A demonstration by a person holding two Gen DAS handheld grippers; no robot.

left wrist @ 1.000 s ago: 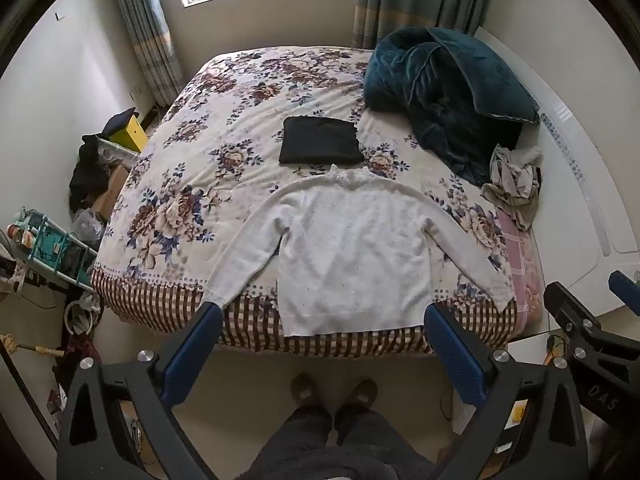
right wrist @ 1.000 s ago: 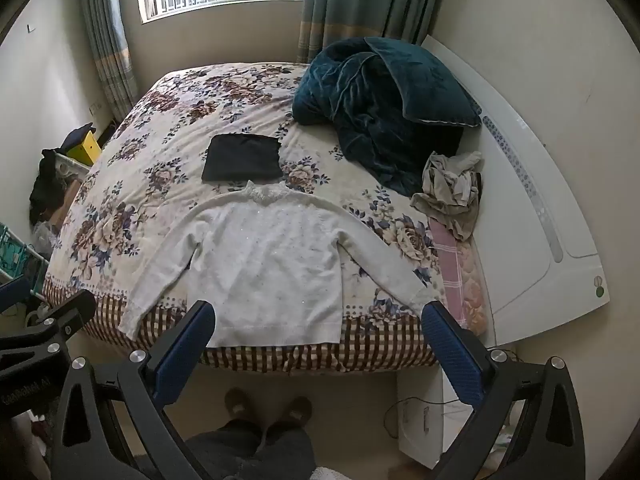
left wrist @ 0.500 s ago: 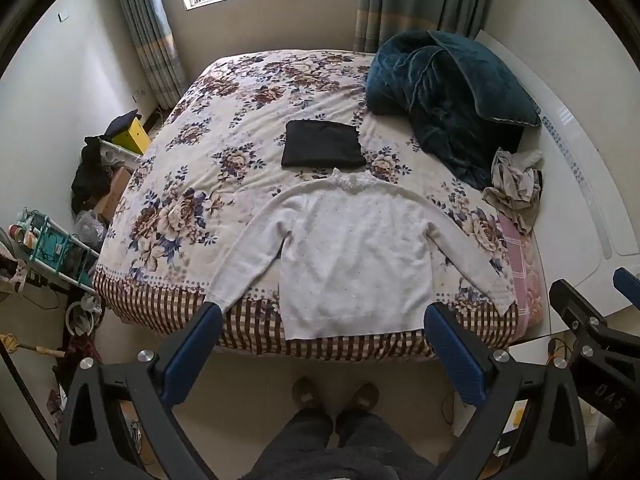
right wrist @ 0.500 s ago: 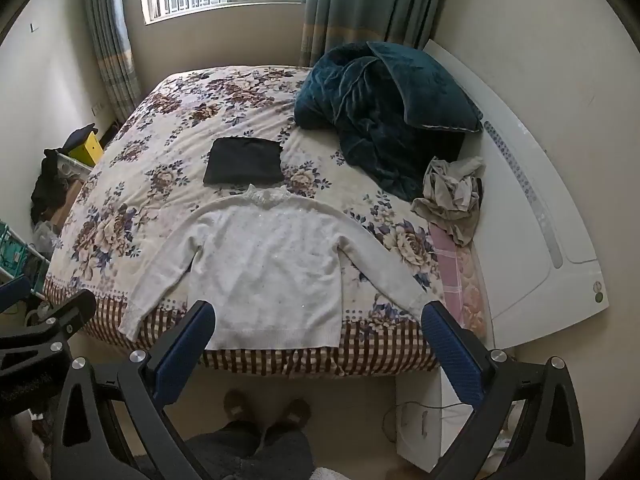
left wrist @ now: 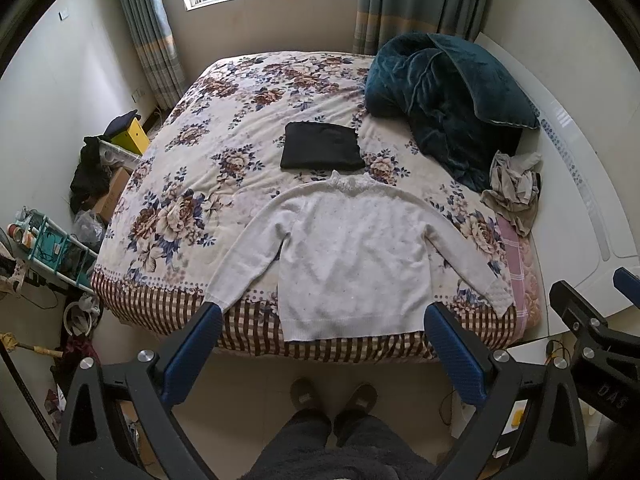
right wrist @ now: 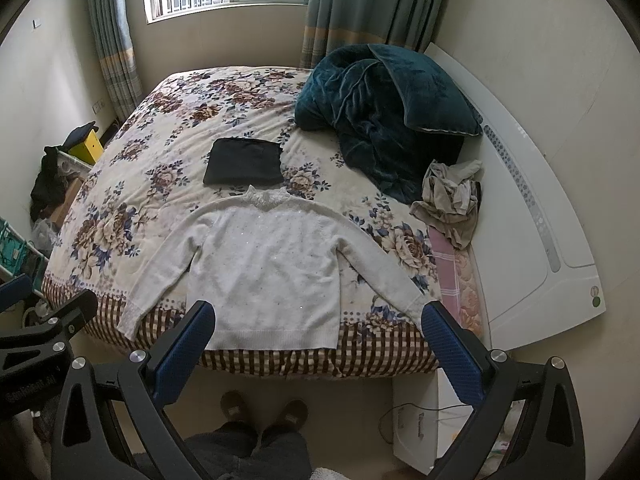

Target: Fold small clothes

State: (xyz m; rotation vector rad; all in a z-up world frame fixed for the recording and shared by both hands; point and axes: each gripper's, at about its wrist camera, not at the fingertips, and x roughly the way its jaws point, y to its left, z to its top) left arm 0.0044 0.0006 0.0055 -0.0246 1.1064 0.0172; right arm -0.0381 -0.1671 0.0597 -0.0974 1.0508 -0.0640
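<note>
A white long-sleeved sweater [left wrist: 352, 260] lies flat and spread out on the near edge of the floral bed [left wrist: 192, 184], collar away from me, hem hanging over the edge. It also shows in the right wrist view [right wrist: 268, 268]. A folded black garment [left wrist: 320, 146] lies just beyond the collar, also in the right wrist view [right wrist: 244, 162]. My left gripper [left wrist: 322, 356] is open and empty, held above the floor in front of the bed. My right gripper [right wrist: 318, 356] is open and empty, beside it to the right.
A heaped teal blanket [left wrist: 448, 100] and a crumpled grey-beige garment [left wrist: 514, 188] lie at the right of the bed by the white headboard [left wrist: 576, 184]. Boxes, a rack and clutter [left wrist: 60, 236] stand on the floor at the left. My slippered feet [left wrist: 332, 400] are below.
Both grippers have drawn back and up slightly, so the bed and sweater sit a little lower and farther in view. Nothing on the bed has moved.
</note>
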